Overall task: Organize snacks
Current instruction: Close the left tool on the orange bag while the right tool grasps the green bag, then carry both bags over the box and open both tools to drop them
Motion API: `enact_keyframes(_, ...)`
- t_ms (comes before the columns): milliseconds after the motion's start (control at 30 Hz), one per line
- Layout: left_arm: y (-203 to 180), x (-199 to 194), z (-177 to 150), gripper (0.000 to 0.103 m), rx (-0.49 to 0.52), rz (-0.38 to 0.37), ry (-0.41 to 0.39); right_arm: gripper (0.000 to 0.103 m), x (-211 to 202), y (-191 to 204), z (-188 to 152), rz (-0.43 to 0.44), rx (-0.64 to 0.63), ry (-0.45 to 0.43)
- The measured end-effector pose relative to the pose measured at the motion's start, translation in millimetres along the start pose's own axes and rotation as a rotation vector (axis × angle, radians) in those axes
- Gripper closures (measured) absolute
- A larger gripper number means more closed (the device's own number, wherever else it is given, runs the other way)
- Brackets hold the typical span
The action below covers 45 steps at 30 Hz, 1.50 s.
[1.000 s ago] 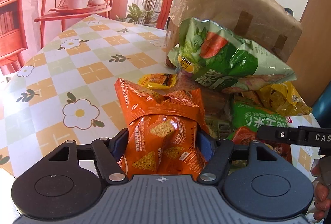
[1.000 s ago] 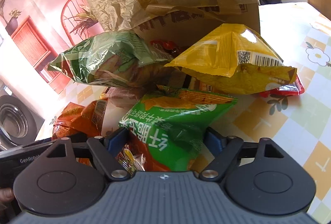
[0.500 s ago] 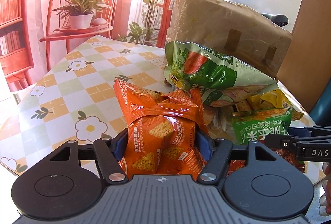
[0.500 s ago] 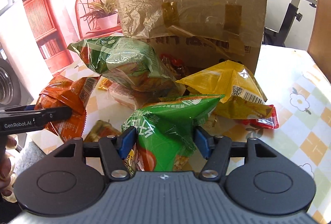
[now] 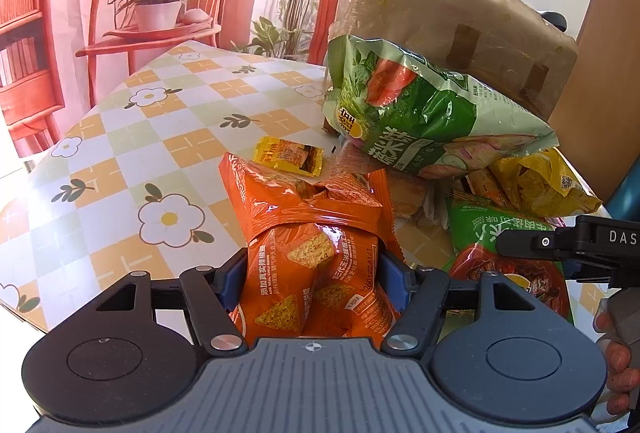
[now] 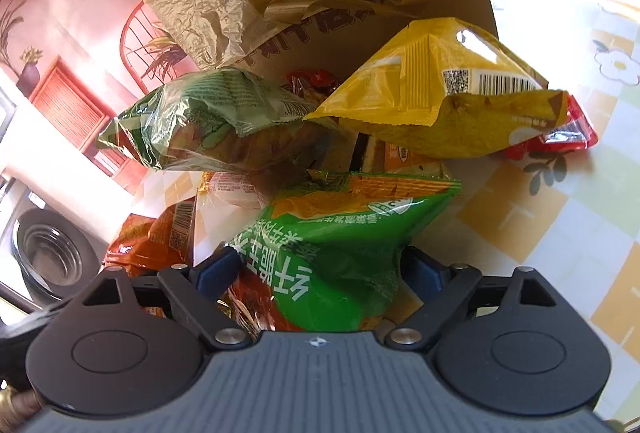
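An orange chip bag [image 5: 304,217] stands upright at the near edge of the flowered table [image 5: 120,153], and my left gripper [image 5: 312,273] is shut on its lower half, both blue pads pressing its sides. A green snack bag [image 6: 344,233] lies between the jaws of my right gripper [image 6: 320,269], which are opening. Its left pad is at the bag's edge, and its right pad stands off it with a gap. The right gripper's black finger [image 5: 560,241] shows over that green bag [image 5: 492,233] in the left wrist view.
Behind the two bags is a heap: a large green bag [image 5: 416,117], a yellow bag [image 6: 448,101], a red packet [image 6: 560,137] and a small yellow packet [image 5: 290,155]. A cardboard box [image 5: 440,5] lies at the back. A person's fingers [image 5: 616,353] show at right.
My right gripper's jaws have spread off the green bag, and its view has rolled and closed in on the heap. The left gripper still holds the orange bag in place.
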<state>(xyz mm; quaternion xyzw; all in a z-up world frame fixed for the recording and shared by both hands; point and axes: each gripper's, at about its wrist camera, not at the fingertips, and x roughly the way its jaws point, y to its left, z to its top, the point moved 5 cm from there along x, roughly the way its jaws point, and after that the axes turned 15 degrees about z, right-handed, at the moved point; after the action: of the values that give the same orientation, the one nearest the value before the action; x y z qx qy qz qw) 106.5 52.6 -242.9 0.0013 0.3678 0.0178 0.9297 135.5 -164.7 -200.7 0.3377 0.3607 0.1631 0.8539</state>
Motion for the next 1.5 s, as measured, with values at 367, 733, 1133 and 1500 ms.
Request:
enact_keyframes(367, 0.2, 1.1, 0.2, 0.033, -0.009, 0.004, 0.004, 0.019, 9.2, -13.0, 1.4, 0.075, 0.134, -0.062)
enact_keyframes(733, 4.0, -7.2, 5.2, 0.033, -0.053, 0.023, -0.024, 0.036, -32.4, 39.4, -9.1, -0.055, -0.237, 0.024)
enact_keyframes(1133, 34.9, -46.7, 31.3, 0.033, -0.136, 0.156, -0.177, 0.035, -78.9, 67.0, -0.5, -0.189, -0.393, -0.101)
enact_keyframes(1500, 37.9, -64.2, 53.8, 0.032, -0.195, 0.143, -0.274, 0.035, -100.9, 70.6, 12.9, -0.246, -0.449, -0.193)
